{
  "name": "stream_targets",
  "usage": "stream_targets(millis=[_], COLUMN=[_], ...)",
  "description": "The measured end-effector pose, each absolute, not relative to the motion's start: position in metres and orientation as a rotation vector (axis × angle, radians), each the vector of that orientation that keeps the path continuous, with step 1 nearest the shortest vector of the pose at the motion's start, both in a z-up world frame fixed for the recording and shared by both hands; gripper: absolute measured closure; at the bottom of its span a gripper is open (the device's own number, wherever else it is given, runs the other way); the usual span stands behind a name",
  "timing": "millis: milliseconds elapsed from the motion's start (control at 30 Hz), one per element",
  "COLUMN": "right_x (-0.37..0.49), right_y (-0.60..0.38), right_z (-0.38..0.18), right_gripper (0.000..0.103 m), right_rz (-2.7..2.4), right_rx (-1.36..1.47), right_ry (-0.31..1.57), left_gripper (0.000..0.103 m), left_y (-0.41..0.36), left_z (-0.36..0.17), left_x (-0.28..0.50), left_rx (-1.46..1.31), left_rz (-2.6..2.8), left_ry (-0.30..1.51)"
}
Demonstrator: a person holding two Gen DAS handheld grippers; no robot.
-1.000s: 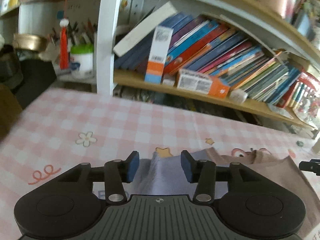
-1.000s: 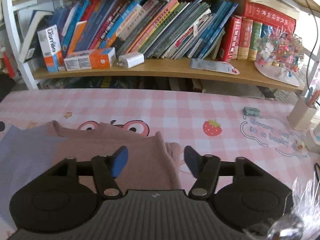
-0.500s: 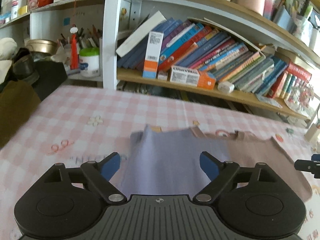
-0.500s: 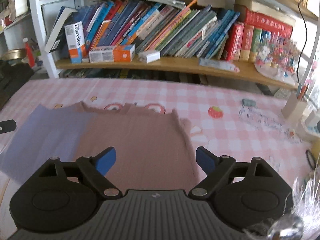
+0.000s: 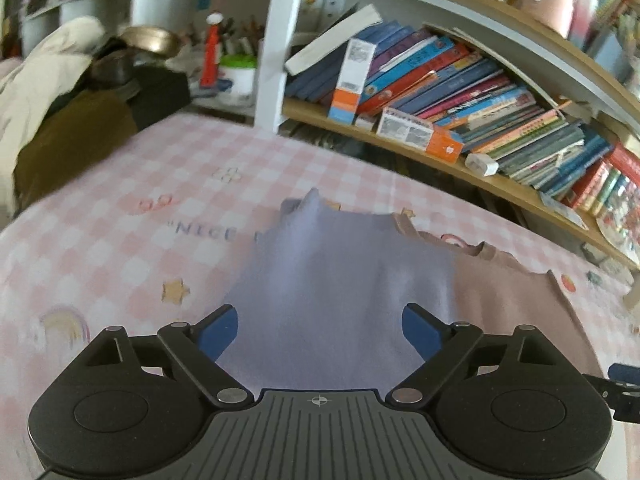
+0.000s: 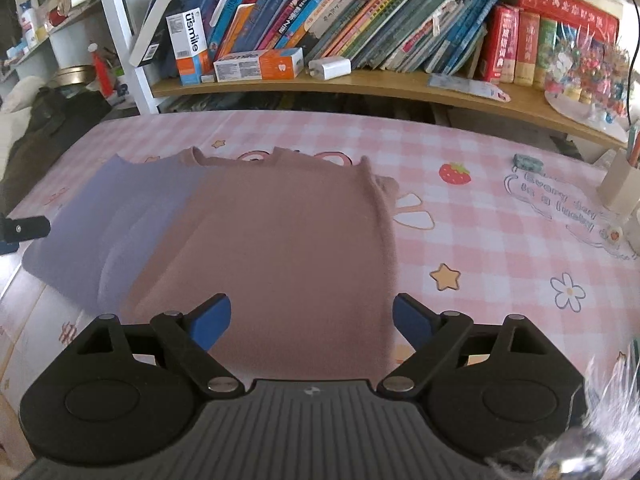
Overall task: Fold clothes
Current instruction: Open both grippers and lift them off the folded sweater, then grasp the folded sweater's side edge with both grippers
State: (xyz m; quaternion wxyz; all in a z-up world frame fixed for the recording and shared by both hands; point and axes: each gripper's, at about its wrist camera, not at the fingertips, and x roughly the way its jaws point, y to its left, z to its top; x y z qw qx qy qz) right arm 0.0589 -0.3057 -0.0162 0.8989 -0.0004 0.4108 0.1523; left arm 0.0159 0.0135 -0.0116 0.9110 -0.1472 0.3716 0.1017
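Both grippers spread, empty | garment (image 6: 280,240) flat on tablecloth (image 6: 500,152)

You are facing a white-framed bookshelf (image 6: 120,36) with wooden boards; its lower shelf (image 6: 360,84) carries a leaning row of books (image 6: 360,16) and a few small boxes. In front of you lies a table under a pink checked cloth (image 6: 500,280) printed with stars, flowers and a strawberry. Daylight comes in from your right.
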Motion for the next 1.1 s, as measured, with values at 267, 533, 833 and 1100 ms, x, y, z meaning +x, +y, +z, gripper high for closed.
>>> stream_targets(millis=[267, 533, 833, 1100], right_x=[0.062, 0.060, 0.059, 0.059], right_y=[-0.339, -0.361, -0.361, -0.354], right_z=[-0.032, -0.037, -0.038, -0.040], right_gripper=[0.021, 0.022, 0.022, 0.046], right_rz=[0.408, 0.438, 0.369, 0.325], right_rx=[0.029, 0.051, 0.124, 0.176], right_ry=[0.908, 0.946, 0.948, 0.971], left_gripper=[0.012, 0.012, 0.012, 0.016], left_y=[0.003, 0.004, 0.003, 0.044], left_z=[-0.026, -0.037, -0.036, -0.051], left_x=[-0.008, -0.019, -0.006, -0.003], left_rx=[-0.465, -0.553, -0.467, -0.669], left_rz=[0.341, 0.425, 0.377, 0.364], left_ry=[0.807, 0.812, 0.825, 0.822])
